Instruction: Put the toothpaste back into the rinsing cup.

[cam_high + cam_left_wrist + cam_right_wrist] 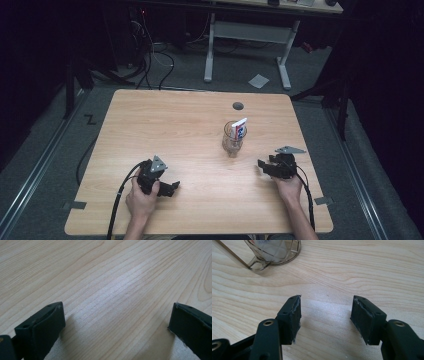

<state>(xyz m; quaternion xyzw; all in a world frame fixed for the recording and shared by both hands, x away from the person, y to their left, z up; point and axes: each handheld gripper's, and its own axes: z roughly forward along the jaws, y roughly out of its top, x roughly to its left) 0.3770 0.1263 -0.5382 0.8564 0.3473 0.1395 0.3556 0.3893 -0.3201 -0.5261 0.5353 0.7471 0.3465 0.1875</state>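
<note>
High view: the wooden surface (200, 125) is evenly and moderately lit from above, while the surrounding room falls off into near darkness; the frame is soft and slightly grainy, with fine detail lost. Left gripper view: a pale sheen runs diagonally across the wood grain, and soft shadows spread beside the black jaws, which are blurred at close range. Right gripper view: a bright patch lies between the jaws; the glass mug (272, 252) at the top edge shows faint glare.

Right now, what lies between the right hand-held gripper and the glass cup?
Only bare wood: in the right gripper view, tabletop separates the open right hand-held gripper from the glass cup.
</note>
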